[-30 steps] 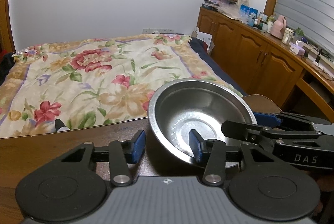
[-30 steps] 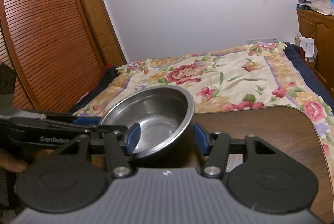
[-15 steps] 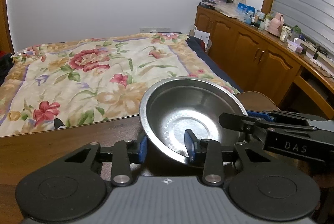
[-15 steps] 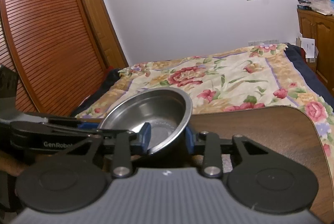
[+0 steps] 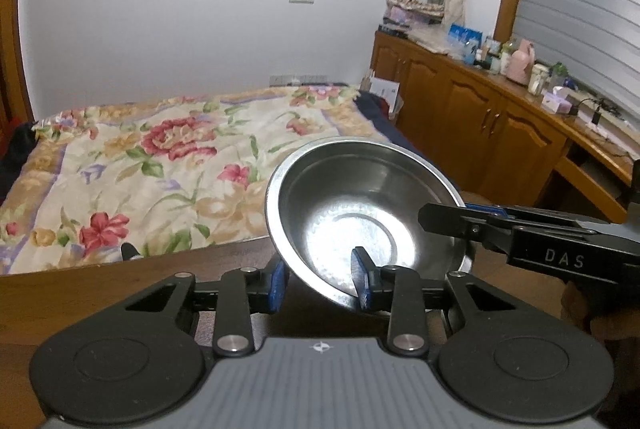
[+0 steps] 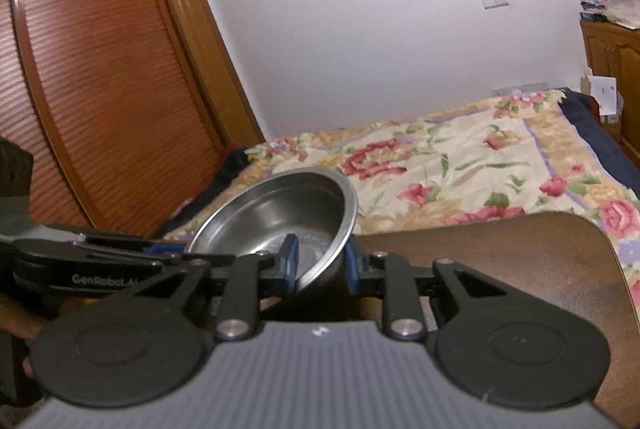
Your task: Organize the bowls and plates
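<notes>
Steel bowl (image 5: 362, 207) tilted, rim raised toward the bed, held just above the dark wooden surface (image 5: 100, 289) near its far edge. Gripped on two sides: left tongs (image 5: 320, 279) clamped over the near wall, one blue pad inside the bowl, the other outside against the underside. Right tongs (image 6: 320, 265) likewise pinching the rim from the opposite side, one pad within, one without; jaws there just been closing, bowl wall between them. In the left wrist view, right tongs (image 5: 460, 221) reaching in from the right edge, lettering "DAS" on the black arm. In the right wrist view, left tongs (image 6: 168, 249) coming in from the left at the bowl (image 6: 280, 217), a hand (image 6: 20, 317) partly showing beneath. Beyond the surface (image 6: 500, 261), a bed (image 5: 160, 165) under a floral cover. To the right, wooden cabinets (image 5: 480, 117) topped with bottles and clutter; to the left, a slatted wooden wardrobe door (image 6: 100, 89). White wall (image 5: 180, 9) behind.
</notes>
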Available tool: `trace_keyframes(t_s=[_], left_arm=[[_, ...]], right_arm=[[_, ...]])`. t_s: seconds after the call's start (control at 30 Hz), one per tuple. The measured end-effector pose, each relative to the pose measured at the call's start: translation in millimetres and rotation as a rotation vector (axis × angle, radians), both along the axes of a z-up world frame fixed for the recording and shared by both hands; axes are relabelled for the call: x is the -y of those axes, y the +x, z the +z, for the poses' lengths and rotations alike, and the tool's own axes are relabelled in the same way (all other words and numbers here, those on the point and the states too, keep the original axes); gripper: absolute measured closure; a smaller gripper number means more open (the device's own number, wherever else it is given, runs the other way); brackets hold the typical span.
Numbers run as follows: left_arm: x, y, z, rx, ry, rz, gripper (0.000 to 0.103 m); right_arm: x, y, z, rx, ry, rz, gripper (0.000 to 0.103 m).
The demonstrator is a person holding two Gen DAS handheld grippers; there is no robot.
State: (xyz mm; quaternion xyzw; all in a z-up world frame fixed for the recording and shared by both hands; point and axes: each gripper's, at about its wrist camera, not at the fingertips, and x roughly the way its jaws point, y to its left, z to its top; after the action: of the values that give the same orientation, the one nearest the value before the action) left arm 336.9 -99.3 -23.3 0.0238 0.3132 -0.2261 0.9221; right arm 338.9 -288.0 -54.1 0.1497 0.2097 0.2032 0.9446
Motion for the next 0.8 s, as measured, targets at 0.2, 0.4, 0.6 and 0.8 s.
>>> trace_keyframes(t_s=[0.2, 0.4, 0.6, 0.8], left_arm=[[-1, -23, 22, 0.049, -0.012, -0.026, 0.067], [-4, -50, 38, 0.085, -0.036, -0.051, 0.067], [-10, -82, 46, 0.104, -0.053, -0.069, 0.067], [-16, -113, 50, 0.119, -0.055, -0.079, 0.067]], right_arm=[[3, -17, 21, 0.019, 0.035, 0.014, 0.080], [4, -43, 41, 0.053, 0.025, -0.006, 0.080], [5, -65, 54, 0.083, 0.000, -0.024, 0.080], [2, -90, 58, 0.094, -0.011, -0.033, 0.080]])
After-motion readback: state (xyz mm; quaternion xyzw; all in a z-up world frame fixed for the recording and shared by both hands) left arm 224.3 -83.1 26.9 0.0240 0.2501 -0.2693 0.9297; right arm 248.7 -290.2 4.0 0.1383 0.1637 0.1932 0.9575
